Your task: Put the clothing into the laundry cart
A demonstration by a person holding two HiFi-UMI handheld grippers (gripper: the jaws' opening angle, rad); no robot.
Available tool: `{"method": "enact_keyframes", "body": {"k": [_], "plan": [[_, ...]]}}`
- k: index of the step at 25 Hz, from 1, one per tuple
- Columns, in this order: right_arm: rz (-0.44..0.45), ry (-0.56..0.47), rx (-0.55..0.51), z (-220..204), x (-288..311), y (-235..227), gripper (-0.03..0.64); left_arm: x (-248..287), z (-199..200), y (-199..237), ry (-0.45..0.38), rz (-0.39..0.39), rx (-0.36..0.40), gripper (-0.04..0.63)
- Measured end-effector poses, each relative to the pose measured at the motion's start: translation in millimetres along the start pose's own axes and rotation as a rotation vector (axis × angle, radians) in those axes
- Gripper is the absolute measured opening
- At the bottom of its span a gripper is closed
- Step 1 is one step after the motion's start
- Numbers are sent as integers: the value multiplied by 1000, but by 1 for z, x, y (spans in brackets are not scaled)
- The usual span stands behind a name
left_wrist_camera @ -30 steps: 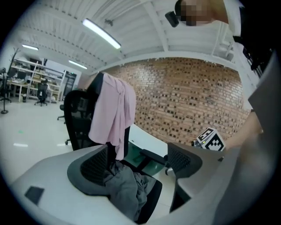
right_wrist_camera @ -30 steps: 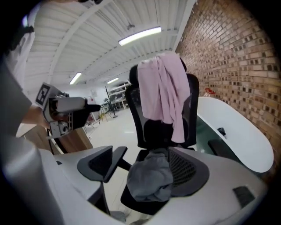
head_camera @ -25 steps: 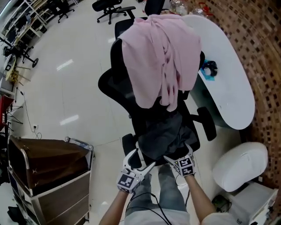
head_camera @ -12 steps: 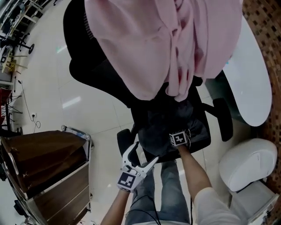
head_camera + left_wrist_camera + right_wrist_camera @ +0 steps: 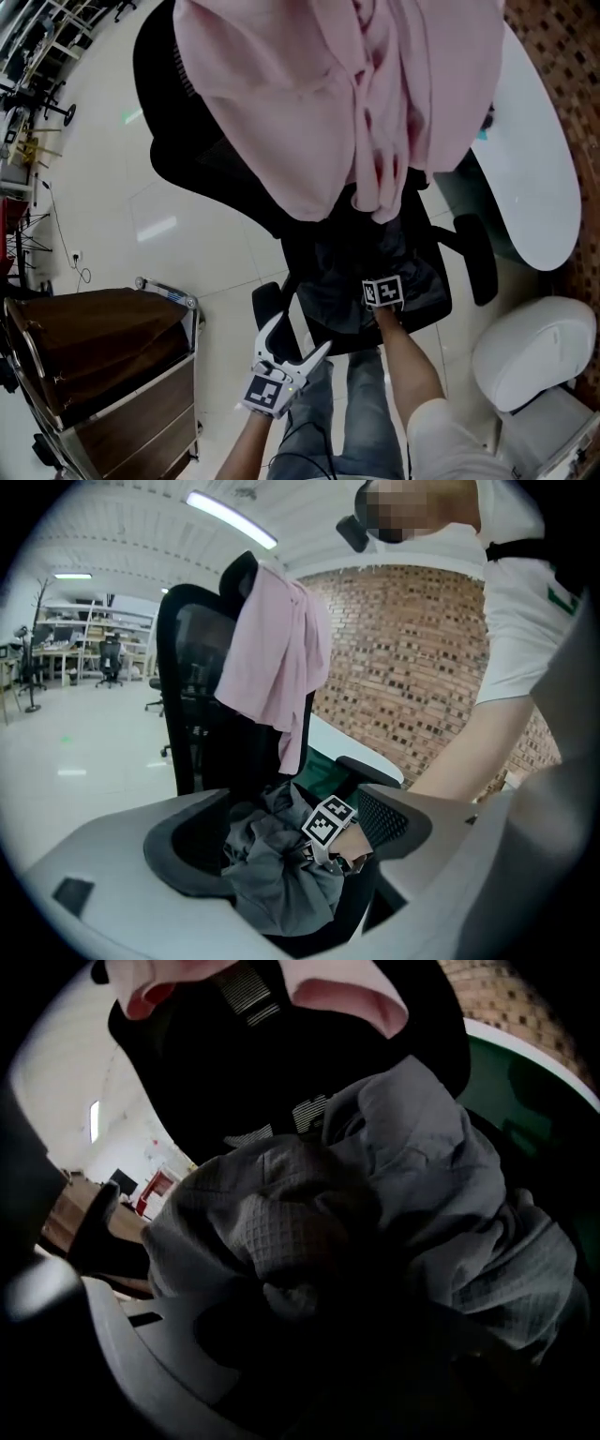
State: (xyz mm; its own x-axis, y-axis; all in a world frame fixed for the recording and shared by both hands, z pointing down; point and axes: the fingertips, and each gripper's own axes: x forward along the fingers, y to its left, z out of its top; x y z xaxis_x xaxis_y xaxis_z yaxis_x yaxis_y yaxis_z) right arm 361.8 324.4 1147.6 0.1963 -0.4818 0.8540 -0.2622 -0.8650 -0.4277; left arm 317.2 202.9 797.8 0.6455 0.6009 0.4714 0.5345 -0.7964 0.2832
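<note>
A pink garment (image 5: 347, 84) hangs over the back of a black office chair (image 5: 187, 159); in the left gripper view the pink garment (image 5: 272, 658) drapes down toward the seat. A crumpled grey garment (image 5: 342, 281) lies on the seat. My right gripper (image 5: 380, 279) is pushed into it and shut on a bunched fold of the grey garment (image 5: 403, 1176); the tips are buried in cloth. The left gripper view shows its marker cube (image 5: 328, 822) against the grey garment (image 5: 272, 874). My left gripper (image 5: 298, 339) hangs open before the seat's front edge, holding nothing.
The laundry cart (image 5: 84, 328), brown-lined on a metal frame, stands on the floor at the lower left. A white table (image 5: 534, 187) and a white rounded seat (image 5: 530, 352) are to the right. The chair's armrest (image 5: 473, 262) flanks the seat.
My right gripper went from the seat's front edge onto the grey garment and closed in it. The left gripper stayed low and open. The head view came nearer the chair.
</note>
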Motion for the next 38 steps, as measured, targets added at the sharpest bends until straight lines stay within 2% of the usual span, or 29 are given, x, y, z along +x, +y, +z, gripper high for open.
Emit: {"method": "enact_keyframes", "body": {"k": [3,7,9,12,14,18,21,26,29,35,38], "plan": [[86,-121,55,21,-25,21,141,-6,8,-4,-26,3,-20,405],[159,-303,41,44,-107,65,135,-29,26,-16,-53,4,-52,405],[167,-366,-6,60,-156,82,135,-36,45,-22,-88,-6,-44,405],[150,-459,-83,88,-234,109,135,-48,76,-35,-124,-36,21,405],[138,-522,-133,102,-285,133,133,-61,99,-43,-161,-48,37,405],[131,-670,-158,118,-381,182,133,-99,151,-54,-249,-52,62,405],[122,-790,-169,126,-447,211,133,-130,190,-55,-310,-18,88,405],[151,-992,-148,140,-538,261,133,-185,251,-51,-489,13,40,405],[140,-1085,-198,149,-584,288,133,-212,280,-50,-552,51,71,405],[138,-1244,-319,163,-665,331,133,-250,315,-45,-576,189,158,403],[150,-1294,-383,169,-687,351,133,-264,328,-48,-615,218,181,403]]}}
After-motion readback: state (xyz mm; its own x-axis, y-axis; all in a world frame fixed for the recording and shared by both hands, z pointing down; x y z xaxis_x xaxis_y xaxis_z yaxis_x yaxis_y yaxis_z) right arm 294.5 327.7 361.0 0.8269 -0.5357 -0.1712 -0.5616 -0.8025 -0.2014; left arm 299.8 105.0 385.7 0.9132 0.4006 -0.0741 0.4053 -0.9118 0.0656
